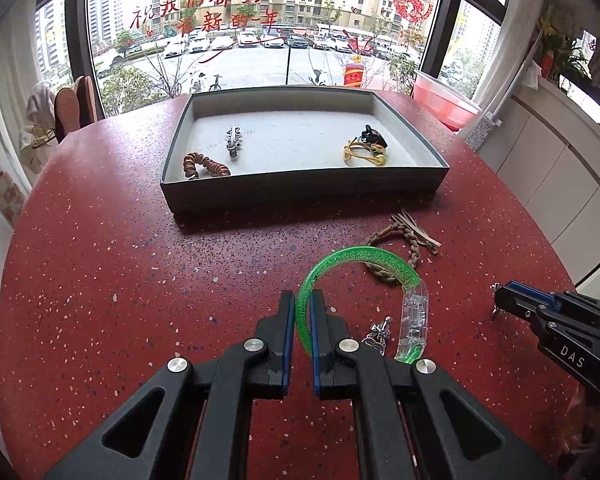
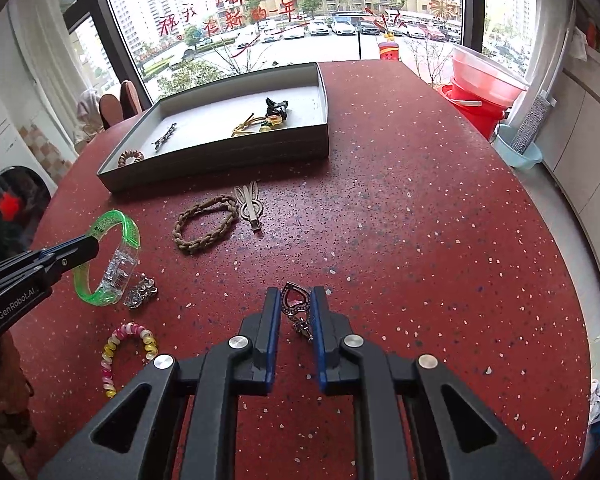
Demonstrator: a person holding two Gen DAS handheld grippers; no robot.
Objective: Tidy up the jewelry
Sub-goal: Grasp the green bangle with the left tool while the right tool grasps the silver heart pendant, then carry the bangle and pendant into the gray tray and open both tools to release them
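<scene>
Window (image 1: pixel 260 60) calligraphy; tongs (image 2: pixel 82 249) marked "GenRobot.AI"

The red speckled surface (image 2: pixel 420 220) carries a grey tray (image 2: pixel 220 156) near its far edge. Nearer lie a braided bracelet (image 2: pixel 206 224), a rabbit-shaped clip (image 2: pixel 251 206), a silver charm (image 2: pixel 142 291) and a pink-and-yellow coil tie (image 2: pixel 126 350) toward the left edge.

both cameras sit on the grippers and look forward and down along the fingers, close above the red speckled table (image 1: pixel 100 280), facing the big window (image 1: pixel 260 20). both views share the grey tray (image 1: pixel 300 188), the green bangle (image 2: pixel 116 224) and the braided bracelet (image 2: pixel 204 224)
</scene>
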